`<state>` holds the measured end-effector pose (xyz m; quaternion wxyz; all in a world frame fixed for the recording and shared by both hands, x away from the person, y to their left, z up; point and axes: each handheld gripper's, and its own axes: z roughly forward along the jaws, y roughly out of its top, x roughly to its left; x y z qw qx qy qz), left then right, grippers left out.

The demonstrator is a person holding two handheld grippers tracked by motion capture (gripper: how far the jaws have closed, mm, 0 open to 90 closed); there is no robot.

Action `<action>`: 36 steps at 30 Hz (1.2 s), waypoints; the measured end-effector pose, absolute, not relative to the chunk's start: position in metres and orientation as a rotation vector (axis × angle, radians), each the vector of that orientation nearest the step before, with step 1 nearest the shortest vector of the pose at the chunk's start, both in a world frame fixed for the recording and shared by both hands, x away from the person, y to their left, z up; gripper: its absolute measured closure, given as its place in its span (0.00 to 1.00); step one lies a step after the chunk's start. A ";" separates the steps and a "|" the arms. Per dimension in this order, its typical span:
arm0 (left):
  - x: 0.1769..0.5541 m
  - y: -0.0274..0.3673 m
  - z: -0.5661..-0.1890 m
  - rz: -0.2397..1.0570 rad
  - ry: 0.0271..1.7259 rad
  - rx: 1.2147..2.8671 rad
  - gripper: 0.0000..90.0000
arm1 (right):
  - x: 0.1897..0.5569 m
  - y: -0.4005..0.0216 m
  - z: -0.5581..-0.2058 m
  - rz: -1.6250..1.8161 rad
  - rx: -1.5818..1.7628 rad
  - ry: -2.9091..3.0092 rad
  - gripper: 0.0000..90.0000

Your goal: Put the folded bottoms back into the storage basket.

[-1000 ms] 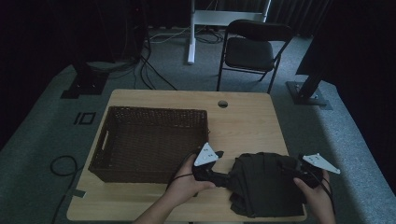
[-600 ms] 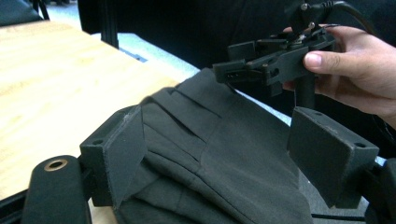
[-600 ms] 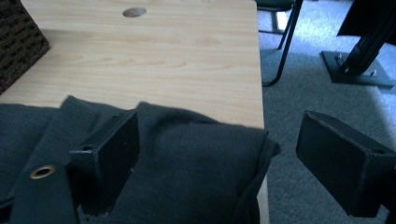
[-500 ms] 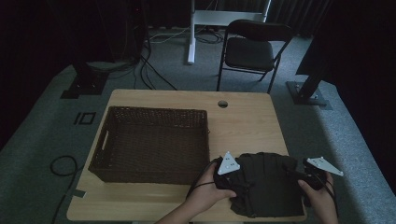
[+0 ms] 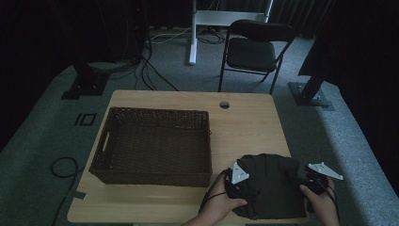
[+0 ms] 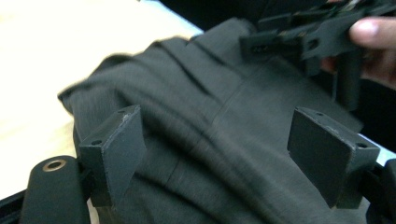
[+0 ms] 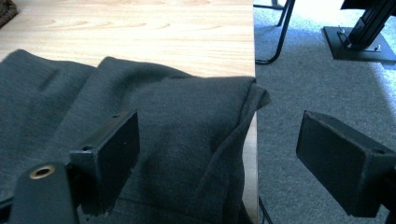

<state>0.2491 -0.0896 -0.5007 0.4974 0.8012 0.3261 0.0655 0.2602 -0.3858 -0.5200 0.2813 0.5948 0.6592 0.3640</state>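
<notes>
A dark grey folded garment (image 5: pixel 270 183) lies on the wooden table (image 5: pixel 244 122) at its front right corner. My left gripper (image 5: pixel 242 187) sits at the garment's left side, held in a hand. In the left gripper view its jaws stand wide apart over the creased cloth (image 6: pixel 210 121), and the pads (image 6: pixel 119 149) do not press on it. My right gripper (image 5: pixel 307 182) is at the garment's right edge. In the right gripper view the jaws (image 7: pixel 229 154) are open, with the garment's hemmed corner (image 7: pixel 187 121) between them at the table's edge.
A brown wicker basket (image 5: pixel 155 113), with nothing in it, takes up the left half of the table. A round cable hole (image 5: pixel 224 104) is near the far edge. A black folding chair (image 5: pixel 256 47) stands behind the table. Grey carpet (image 7: pixel 303 84) lies beyond the right edge.
My left gripper has moved right and down from the basket's corner onto the garment's left side. The right gripper has sunk a little at the right edge.
</notes>
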 end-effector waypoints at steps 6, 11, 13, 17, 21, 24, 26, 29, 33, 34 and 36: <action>0.248 -0.092 -0.521 0.163 0.841 1.993 0.20 | 0.262 -0.385 -0.526 0.960 1.604 1.790 0.14; 0.251 -0.093 -0.530 0.130 0.884 2.002 0.18 | 0.266 -0.385 -0.532 0.959 1.629 1.799 0.13; 0.252 -0.094 -0.532 0.115 0.902 2.000 0.17 | 0.267 -0.385 -0.533 0.964 1.631 1.809 0.13; 0.255 -0.096 -0.537 0.093 0.915 2.003 0.16 | 0.271 -0.384 -0.537 0.971 1.650 1.829 0.13; 0.257 -0.099 -0.540 0.077 0.919 2.019 0.12 | 0.273 -0.384 -0.538 1.001 1.655 1.863 0.13; 0.260 -0.101 -0.544 0.067 0.926 2.028 0.09 | 0.275 -0.381 -0.542 1.022 1.658 1.915 0.13; 0.261 -0.103 -0.547 0.057 0.937 2.022 0.07 | 0.276 -0.380 -0.543 1.031 1.662 1.923 0.15; 0.263 -0.105 -0.553 0.050 0.939 2.000 0.03 | 0.277 -0.380 -0.545 1.057 1.678 1.938 0.16; 0.265 -0.108 -0.552 0.056 0.920 2.018 0.04 | 0.278 -0.383 -0.548 1.119 1.736 1.945 0.24; 0.266 -0.108 -0.552 0.057 0.914 2.023 0.07 | 0.278 -0.383 -0.548 1.123 1.740 1.947 0.26; 0.268 -0.109 -0.552 0.058 0.912 2.018 0.16 | 0.278 -0.382 -0.547 1.126 1.750 1.959 0.32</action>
